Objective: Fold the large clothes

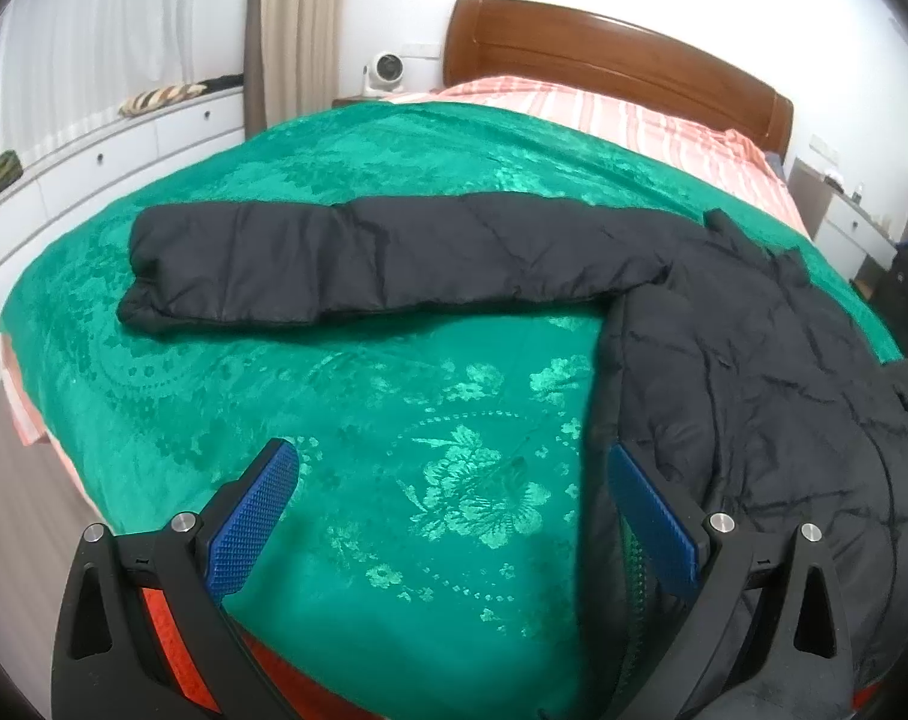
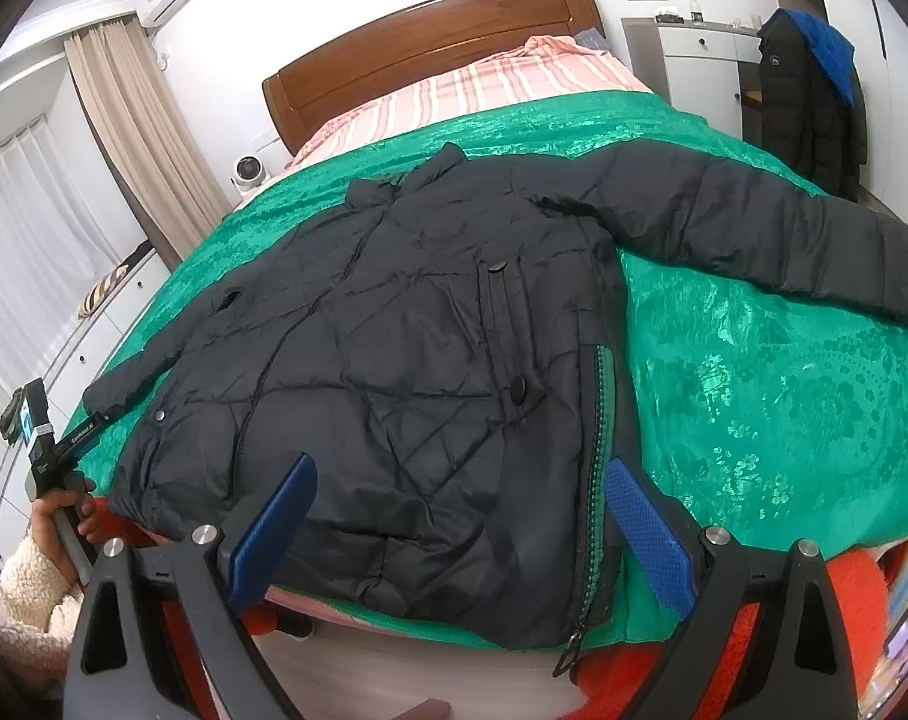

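Flat on green blanket (image 2: 754,372): black jacket (image 2: 393,348)

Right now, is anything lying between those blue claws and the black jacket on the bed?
Nothing visible. The left gripper hangs open over bare green bedspread beside the jacket, and the right gripper is open over its hem. Both spread sleeves have nothing on them.

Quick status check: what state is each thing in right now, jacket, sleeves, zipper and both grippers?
Black puffer jacket: spread flat on the green bedspread, unfolded.
Left sleeve: stretched straight out sideways.
Right sleeve: stretched out sideways.
Zipper: closed.
Left gripper: open, empty.
Right gripper: open, empty.
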A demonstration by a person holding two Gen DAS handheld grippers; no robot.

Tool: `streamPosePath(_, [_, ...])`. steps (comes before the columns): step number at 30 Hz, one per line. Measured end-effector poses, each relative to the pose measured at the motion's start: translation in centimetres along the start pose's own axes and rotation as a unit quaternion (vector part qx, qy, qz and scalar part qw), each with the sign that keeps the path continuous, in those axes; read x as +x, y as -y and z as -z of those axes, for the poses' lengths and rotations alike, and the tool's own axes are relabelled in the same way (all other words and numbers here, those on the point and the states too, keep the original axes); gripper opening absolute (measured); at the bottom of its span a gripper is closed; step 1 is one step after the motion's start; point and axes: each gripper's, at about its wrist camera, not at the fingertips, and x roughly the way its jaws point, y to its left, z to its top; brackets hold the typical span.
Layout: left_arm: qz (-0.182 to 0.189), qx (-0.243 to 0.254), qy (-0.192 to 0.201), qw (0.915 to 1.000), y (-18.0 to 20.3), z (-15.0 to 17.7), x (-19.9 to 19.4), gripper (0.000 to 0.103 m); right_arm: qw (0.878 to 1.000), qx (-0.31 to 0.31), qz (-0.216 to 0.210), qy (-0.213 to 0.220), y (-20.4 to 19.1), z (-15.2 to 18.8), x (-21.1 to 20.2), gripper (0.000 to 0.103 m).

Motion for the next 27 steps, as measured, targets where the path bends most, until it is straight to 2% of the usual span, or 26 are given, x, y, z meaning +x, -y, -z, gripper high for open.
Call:
streamPosePath(3, [-0.003, -0.001, -0.001, 1.0000, -0.1, 0.0, 0.0, 0.102, 1.000, 0.006, -0.010, 0.001, 0.9, -0.6, 0.1, 0.096])
streamPosePath(5, [-0.006, -0.002, -0.001, 1.0000, -0.2, 0.0, 0.1, 0.102, 1.000, 0.003, -0.011, 0.011, 2.6, -2.1, 0.0, 0.096])
streamPosePath(8, [-0.007, -0.004, -0.001, 1.0000, -0.2, 0.0, 0.1, 0.102, 0.999, 0.005, 0.024, 0.048, 7.2, -5.3, -0.3, 0.096])
streamPosePath(10, [-0.006, -0.005, 0.001, 1.0000, -0.3, -0.1, 0.1, 0.102, 0.995, 0.051, 0.043, 0.070, 11.5, -7.0, -0.3, 0.096])
streamPosePath(12, [-0.008, -0.006, 0.003, 0.9999, -0.5, 0.0, 0.1, 0.102, 0.986, 0.134, 0.055, 0.083, 17.1, -7.9, 0.1, 0.096])
streamPosePath(14, [-0.009, -0.009, 0.001, 0.9999, -0.8, 0.1, 0.2, 0.102, 0.962, 0.252, 0.053, 0.096, 23.1, -7.4, 0.4, 0.096])
streamPosePath(15, [-0.009, -0.011, 0.000, 0.9999, -0.9, 0.1, 0.3, 0.102, 0.941, 0.317, 0.051, 0.105, 25.9, -6.6, 0.4, 0.096])
streamPosePath(16, [-0.009, -0.013, -0.001, 0.9999, -1.1, 0.0, 0.3, 0.102, 0.915, 0.383, 0.050, 0.117, 28.4, -5.4, 0.2, 0.096])
streamPosePath(18, [-0.011, -0.018, -0.002, 0.9998, -1.3, 0.0, 0.3, 0.102, 0.872, 0.466, 0.043, 0.145, 31.7, -3.4, -0.2, 0.096])
streamPosePath(21, [-0.012, -0.021, -0.010, 0.9997, -1.3, 0.1, 0.8, 0.102, 0.839, 0.510, 0.034, 0.187, 34.0, -2.5, -0.3, 0.094])
streamPosePath(22, [-0.013, -0.020, -0.014, 0.9996, -1.2, 0.2, 1.0, 0.102, 0.833, 0.515, 0.038, 0.199, 34.6, -2.7, -0.2, 0.090])
streamPosePath(24, [-0.015, -0.013, -0.017, 0.9997, -0.8, 0.2, 1.3, 0.102, 0.832, 0.513, 0.057, 0.204, 35.5, -3.4, 0.2, 0.069])
streamPosePath(26, [-0.015, -0.008, -0.015, 0.9997, -0.6, 0.2, 1.2, 0.102, 0.849, 0.483, 0.116, 0.179, 35.6, -5.0, 0.6, 0.025])
streamPosePath(27, [-0.015, -0.006, -0.013, 0.9998, -0.5, 0.3, 1.0, 0.102, 0.860, 0.455, 0.155, 0.170, 34.9, -6.2, 0.4, 0.021])
